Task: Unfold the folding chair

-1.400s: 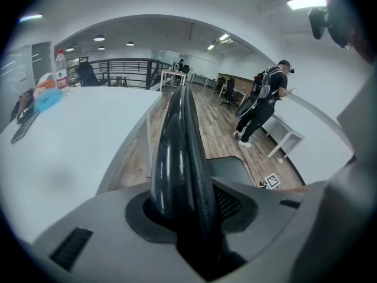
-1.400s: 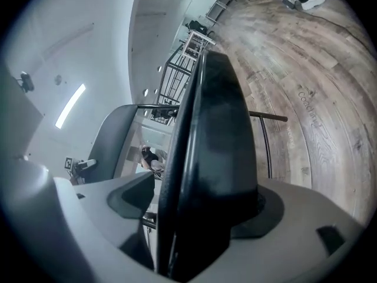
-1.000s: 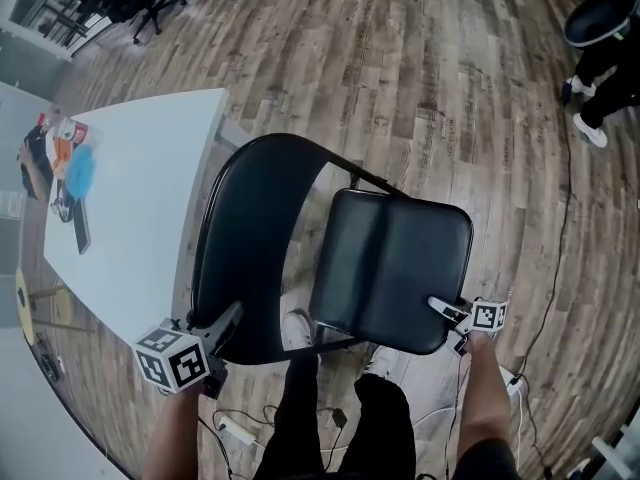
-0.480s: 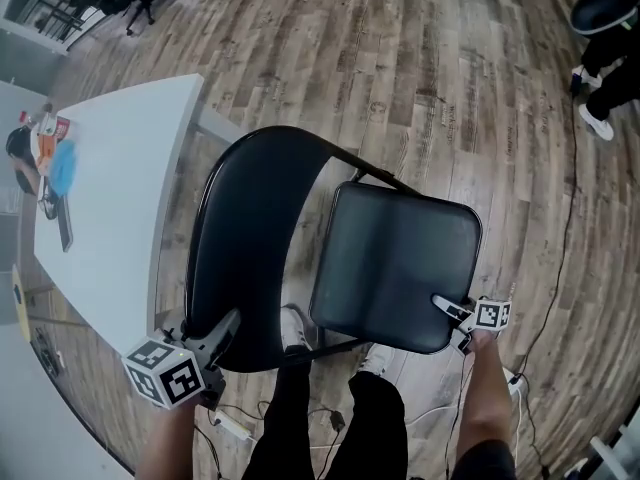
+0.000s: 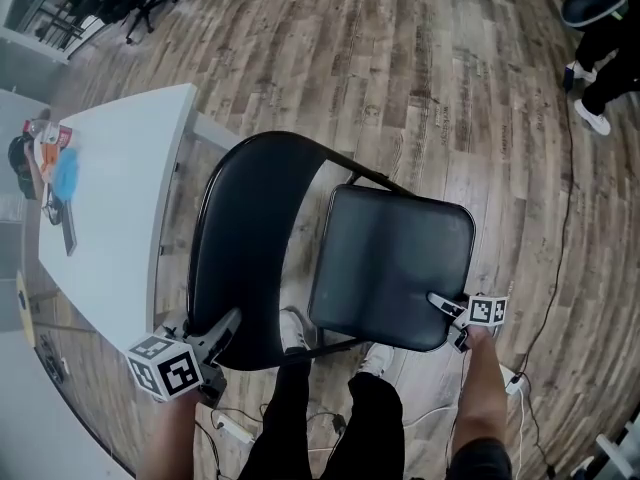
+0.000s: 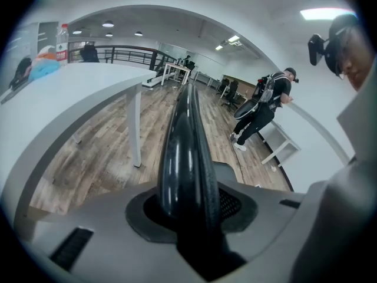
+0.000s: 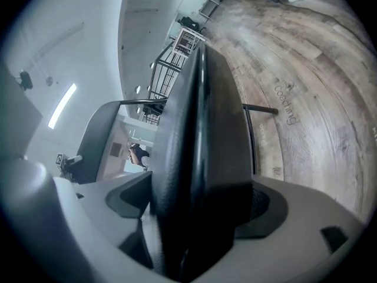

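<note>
The black folding chair stands opened out below me, with its curved backrest on the left and its padded seat on the right. My left gripper is shut on the backrest's rim at its near end; in the left gripper view the rim runs straight out from between the jaws of the left gripper. My right gripper is shut on the seat's near right corner. In the right gripper view the seat's edge fills the gap of the right gripper.
A white table with small items stands close to the chair's left. My legs and shoes are under the chair. A cable trails over the wood floor on the right. Another person's feet show at top right.
Both grippers keep their hold. The right gripper has sunk a little with the seat's corner, and the left has shifted slightly with the backrest.
</note>
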Action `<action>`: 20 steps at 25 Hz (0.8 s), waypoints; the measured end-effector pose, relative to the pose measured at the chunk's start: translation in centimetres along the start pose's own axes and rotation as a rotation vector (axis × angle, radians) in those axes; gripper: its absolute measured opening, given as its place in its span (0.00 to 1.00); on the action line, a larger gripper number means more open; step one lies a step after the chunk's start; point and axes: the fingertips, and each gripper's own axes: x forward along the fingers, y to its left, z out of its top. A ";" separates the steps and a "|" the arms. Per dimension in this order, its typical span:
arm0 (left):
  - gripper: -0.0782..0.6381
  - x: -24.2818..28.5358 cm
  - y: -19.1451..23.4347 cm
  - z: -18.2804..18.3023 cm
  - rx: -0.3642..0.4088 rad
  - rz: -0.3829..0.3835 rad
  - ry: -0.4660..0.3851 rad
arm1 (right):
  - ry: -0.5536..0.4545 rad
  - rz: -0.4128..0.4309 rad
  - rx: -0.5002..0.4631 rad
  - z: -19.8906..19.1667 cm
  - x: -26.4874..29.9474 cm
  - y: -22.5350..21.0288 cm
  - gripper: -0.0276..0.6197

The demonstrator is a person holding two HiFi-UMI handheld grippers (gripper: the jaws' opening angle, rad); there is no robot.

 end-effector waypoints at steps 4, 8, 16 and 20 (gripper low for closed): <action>0.31 -1.8 -0.1 0.7 0.014 0.054 -0.036 | 0.032 -0.089 0.002 -0.1 -0.4 -0.5 0.68; 0.36 -4.9 0.2 1.5 0.043 0.083 -0.064 | 0.036 -0.145 0.020 -0.5 -1.1 -0.9 0.69; 0.36 -11.2 -0.1 1.9 0.046 0.147 -0.155 | -0.101 -0.215 -0.119 4.5 -8.4 0.7 0.69; 0.34 -13.6 -1.4 3.1 0.000 0.149 -0.233 | -0.270 -0.087 -0.275 6.7 -9.8 12.4 0.69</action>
